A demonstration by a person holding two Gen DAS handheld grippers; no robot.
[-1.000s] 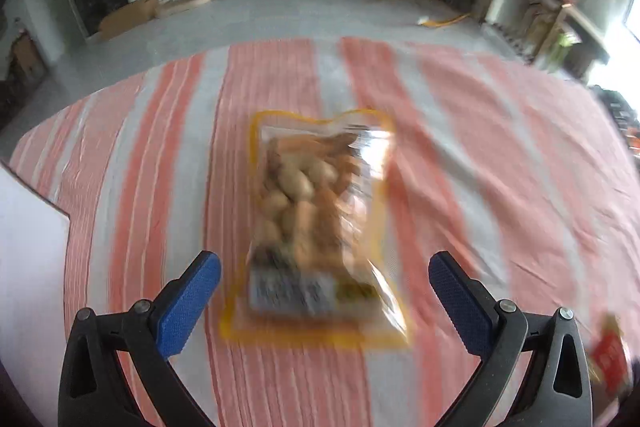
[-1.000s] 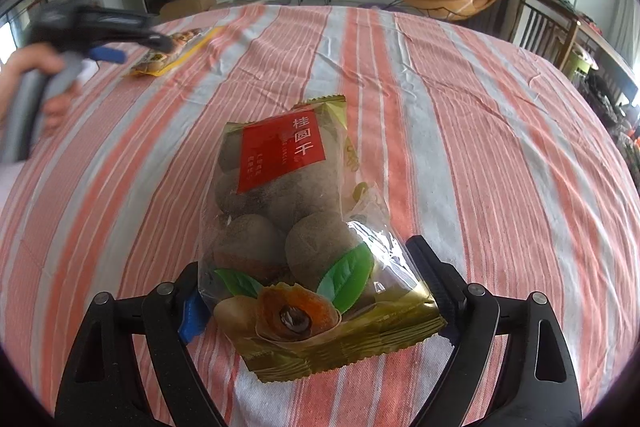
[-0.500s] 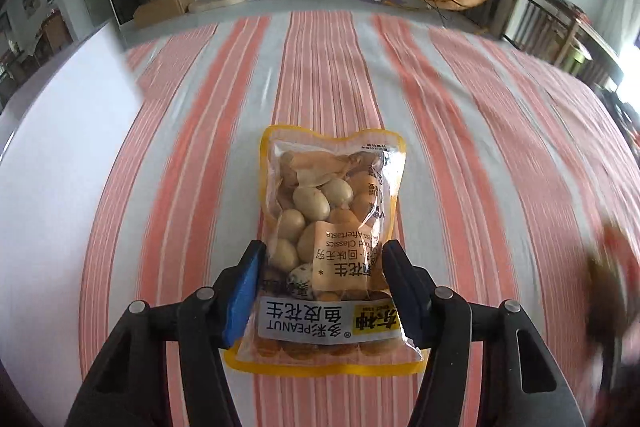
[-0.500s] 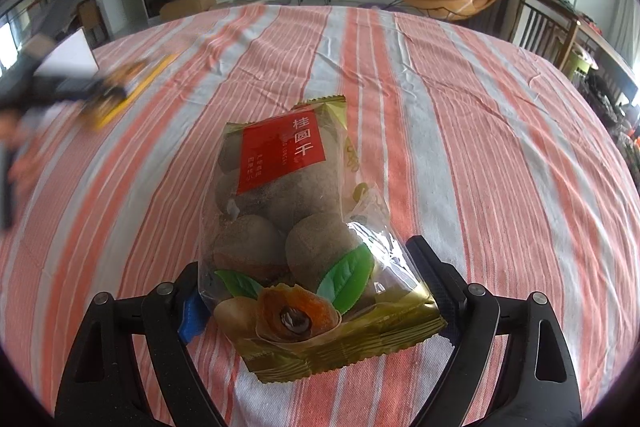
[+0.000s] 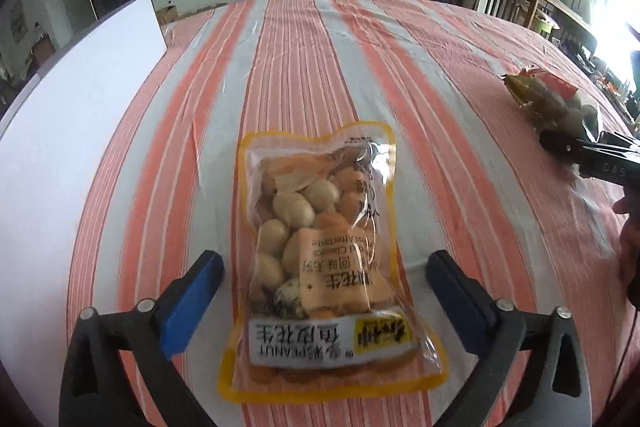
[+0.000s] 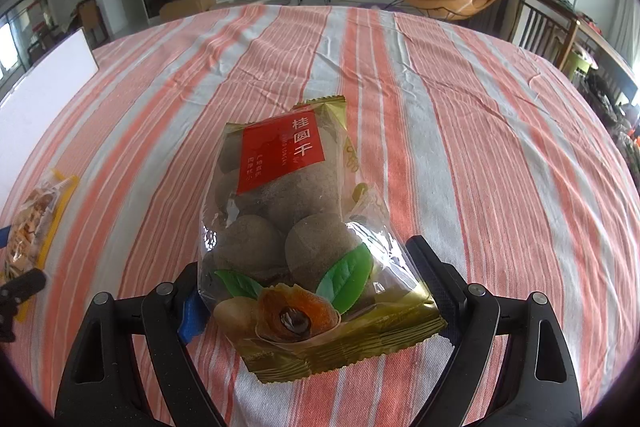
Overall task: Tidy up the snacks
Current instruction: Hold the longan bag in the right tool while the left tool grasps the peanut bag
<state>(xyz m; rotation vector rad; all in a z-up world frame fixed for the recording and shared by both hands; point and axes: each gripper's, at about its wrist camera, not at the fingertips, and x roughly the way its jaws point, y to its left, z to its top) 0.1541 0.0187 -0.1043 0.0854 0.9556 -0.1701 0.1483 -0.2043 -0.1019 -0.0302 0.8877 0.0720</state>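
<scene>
In the left wrist view the left gripper (image 5: 324,275) sits at the bottom of the frame with its blue-padded fingers (image 5: 192,291) spread wide, one on each side of the peanut packet (image 5: 326,259) and clear of it, with striped cloth showing in both gaps. The packet — yellow-bordered, clear-fronted, its printed label nearest the camera and upside down — lies flat on the striped tablecloth (image 5: 304,67) in the lower middle of the frame. A white board (image 5: 72,131) fills the left side of that view. At the right edge, the right gripper (image 5: 560,143) appears side-on with the longan packet (image 5: 556,99) projecting from its tip toward the upper left. In the right wrist view the right gripper (image 6: 308,287) is closed on the longan packet (image 6: 296,227), the fingers pressed against the near, gold-sealed end from both sides; the packet runs from the bottom centre up toward the middle of the frame, its red label at the far end. Whether its far end rests on the cloth cannot be told. At the left edge of this view the peanut packet (image 6: 36,219) lies on the tablecloth (image 6: 480,147) — a dark tip of the left gripper just below it.
</scene>
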